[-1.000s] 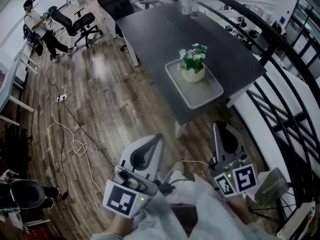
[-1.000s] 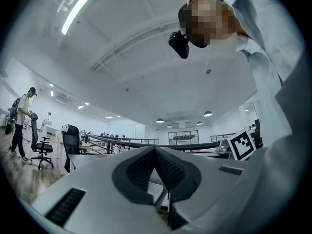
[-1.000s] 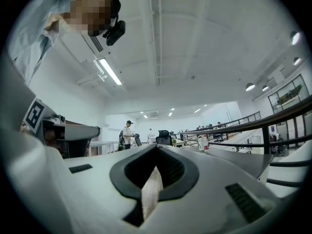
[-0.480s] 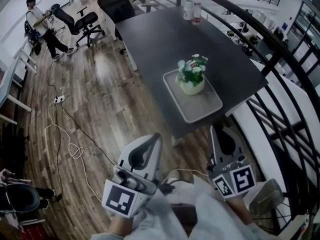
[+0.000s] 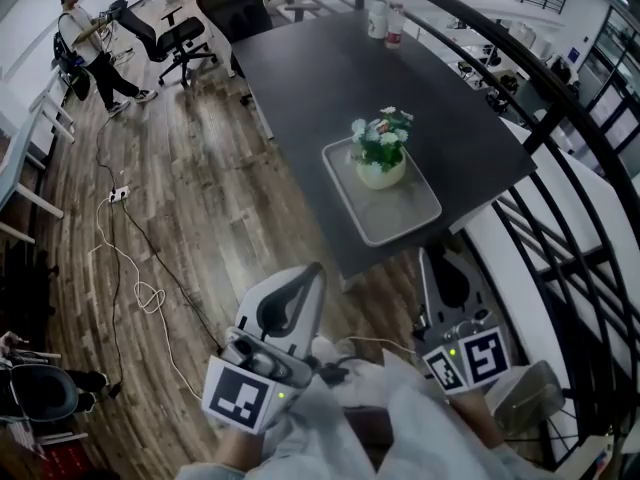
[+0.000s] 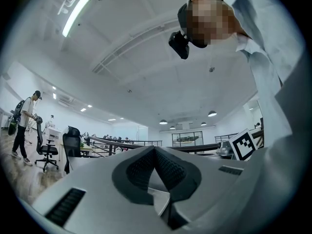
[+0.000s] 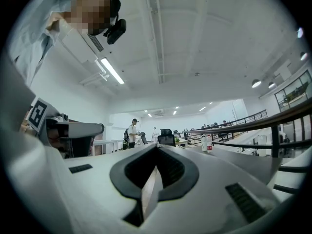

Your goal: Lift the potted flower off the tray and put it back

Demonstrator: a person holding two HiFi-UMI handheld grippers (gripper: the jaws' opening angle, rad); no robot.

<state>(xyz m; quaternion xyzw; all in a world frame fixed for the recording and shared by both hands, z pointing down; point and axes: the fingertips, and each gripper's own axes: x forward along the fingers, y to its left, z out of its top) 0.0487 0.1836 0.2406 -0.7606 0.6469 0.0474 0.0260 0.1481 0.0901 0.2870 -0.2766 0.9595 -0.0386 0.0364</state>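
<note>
A dark grey rectangular surface [image 5: 300,78] stretches from 11 o'clock to 5 o'clock in the head view. A light grey, rimmed rectangular tray [image 5: 405,213] lies on it toward the 5 o'clock end, near the corner. Two small white bottles [image 5: 377,16] stand together at its 1 o'clock end.

A dark table [image 5: 330,78] stands on a wood-plank floor [image 5: 210,198]. Two bottles [image 5: 385,18] stand side by side at its far end. A black railing [image 5: 560,108] curves along the table's right side. A tall black chair [image 5: 232,3] sits at the far left corner of the table. Further left, a second office chair [image 5: 175,40] stands near a person [image 5: 85,38] in a dark cap. A pale cable [image 5: 125,258] snakes across the floor from a power strip [image 5: 119,195] and loops once. Overhead, a long strip light [image 6: 75,13] runs along the white ceiling.
</note>
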